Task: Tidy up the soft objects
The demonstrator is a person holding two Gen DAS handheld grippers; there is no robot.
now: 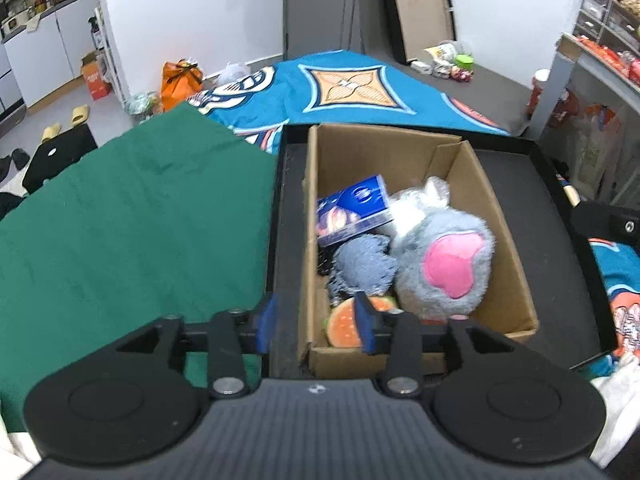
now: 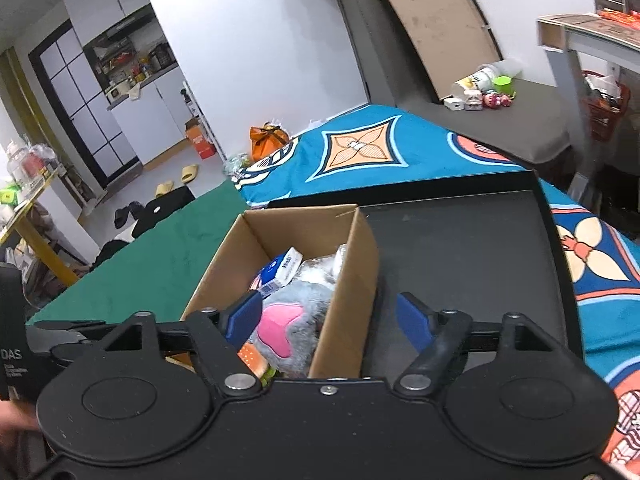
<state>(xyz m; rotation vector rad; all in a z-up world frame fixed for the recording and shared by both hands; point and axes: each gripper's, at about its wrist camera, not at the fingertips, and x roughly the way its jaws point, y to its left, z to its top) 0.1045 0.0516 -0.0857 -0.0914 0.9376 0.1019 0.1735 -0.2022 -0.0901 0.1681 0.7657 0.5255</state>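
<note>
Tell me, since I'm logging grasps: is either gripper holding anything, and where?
Nothing is held: left gripper and right gripper both stand open above the box.

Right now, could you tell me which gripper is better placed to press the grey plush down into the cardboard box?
Probably the right gripper: its open jaws straddle the box wall beside the grey plush.

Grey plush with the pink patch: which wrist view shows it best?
The left wrist view: the grey plush lies almost fully exposed in the cardboard box. In the right wrist view, the box wall and a gripper finger partly hide it.
</note>
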